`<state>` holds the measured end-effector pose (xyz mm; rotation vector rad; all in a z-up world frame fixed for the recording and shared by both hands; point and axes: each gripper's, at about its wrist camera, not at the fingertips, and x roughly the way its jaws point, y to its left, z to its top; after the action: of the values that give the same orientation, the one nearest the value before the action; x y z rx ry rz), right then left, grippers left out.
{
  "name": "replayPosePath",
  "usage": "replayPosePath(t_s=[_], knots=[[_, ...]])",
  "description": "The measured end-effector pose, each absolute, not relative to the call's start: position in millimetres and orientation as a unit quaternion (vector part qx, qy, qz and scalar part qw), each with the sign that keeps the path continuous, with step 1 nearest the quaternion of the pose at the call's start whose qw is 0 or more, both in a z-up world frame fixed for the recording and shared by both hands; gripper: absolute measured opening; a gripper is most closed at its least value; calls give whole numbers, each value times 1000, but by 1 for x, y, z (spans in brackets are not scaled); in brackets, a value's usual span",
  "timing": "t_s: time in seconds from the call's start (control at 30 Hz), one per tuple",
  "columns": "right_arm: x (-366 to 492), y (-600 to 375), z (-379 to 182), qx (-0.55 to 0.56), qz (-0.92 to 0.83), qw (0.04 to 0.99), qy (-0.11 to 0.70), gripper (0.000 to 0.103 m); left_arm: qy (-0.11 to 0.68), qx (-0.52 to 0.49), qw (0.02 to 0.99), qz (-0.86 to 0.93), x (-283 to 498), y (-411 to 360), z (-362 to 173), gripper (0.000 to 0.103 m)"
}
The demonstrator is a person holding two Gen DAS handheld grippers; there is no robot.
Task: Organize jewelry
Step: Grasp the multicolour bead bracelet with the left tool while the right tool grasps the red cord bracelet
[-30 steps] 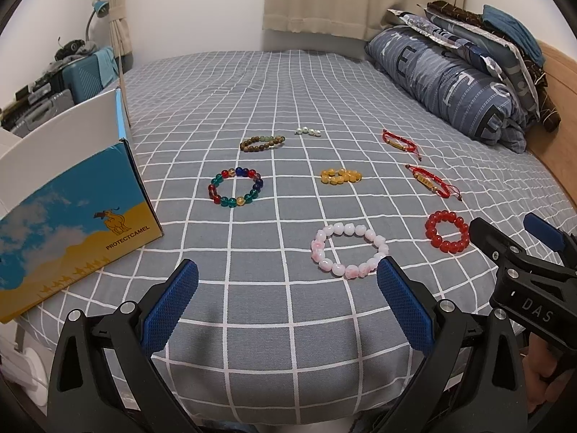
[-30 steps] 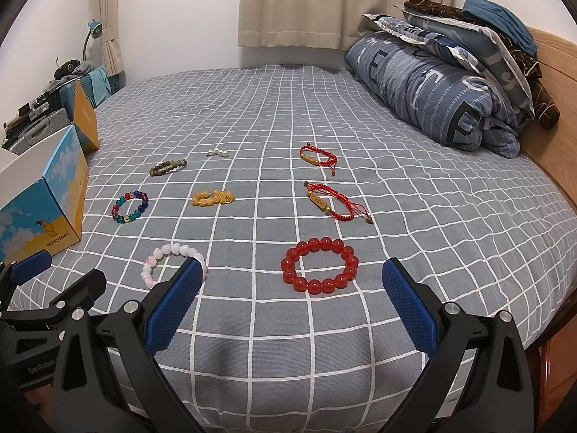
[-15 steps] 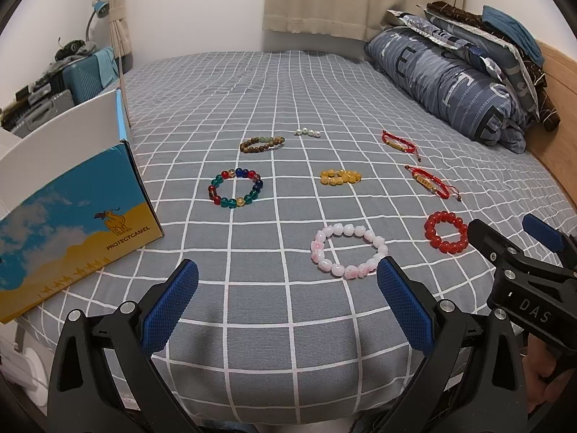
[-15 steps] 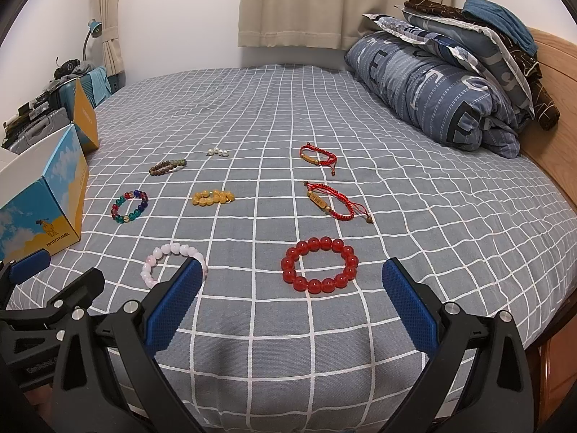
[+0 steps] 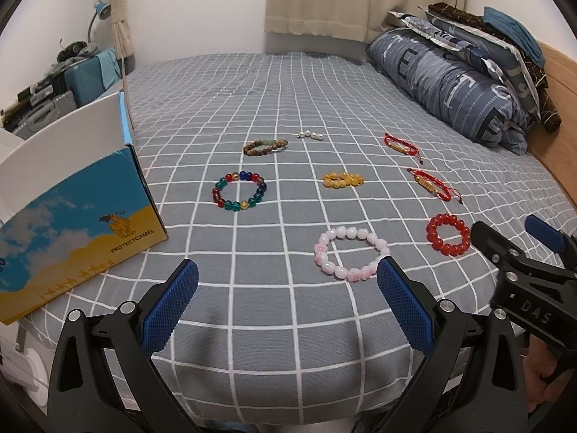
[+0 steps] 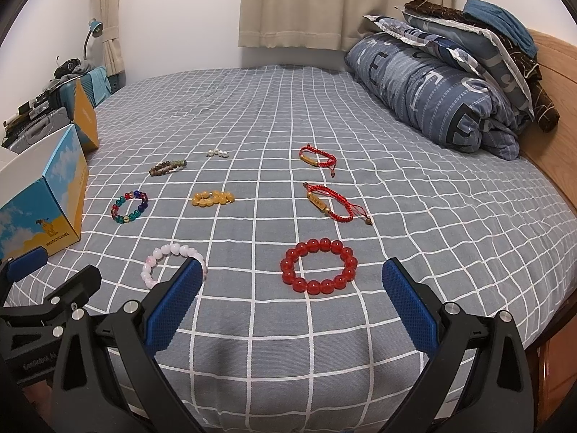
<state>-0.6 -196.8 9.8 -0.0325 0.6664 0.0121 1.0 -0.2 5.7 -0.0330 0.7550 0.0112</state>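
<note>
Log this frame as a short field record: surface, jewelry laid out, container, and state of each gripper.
surface: grey checked bedsheet
jewelry: red bead bracelet; pink bead bracelet; multicolour bead bracelet; yellow bead bracelet; brown bead bracelet; two red cord bracelets; pearls
container: open camel-print box, left of jewelry
left gripper: open, empty
right gripper: open, empty

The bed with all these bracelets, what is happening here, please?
A person holds two open tongs above the near edge of the bed; neither grips anything. The left tongs face the pink bracelet, the right tongs face the red bracelet. All the jewelry lies spread on the cover, and the open box at the left has not visibly received any.
</note>
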Motion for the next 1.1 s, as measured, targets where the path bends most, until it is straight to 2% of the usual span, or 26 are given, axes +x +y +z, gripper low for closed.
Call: replayPosePath(t_s=[0.33,0.5,0.77,1.1], knots=[[29,-203,49,-25,3,946,324,96,372,-20,928,24,44,10,40,97],[69,-199,49,-44,2,936,349,96,397,-20,917,23,85,8,37,97],[148,-201,22,-57,6,913,404,96,452,-23,891,32,154,15,-3,97],[204,-225,-40,-34,3,878,478,96,494,-37,867,49,183,38,-52,97]])
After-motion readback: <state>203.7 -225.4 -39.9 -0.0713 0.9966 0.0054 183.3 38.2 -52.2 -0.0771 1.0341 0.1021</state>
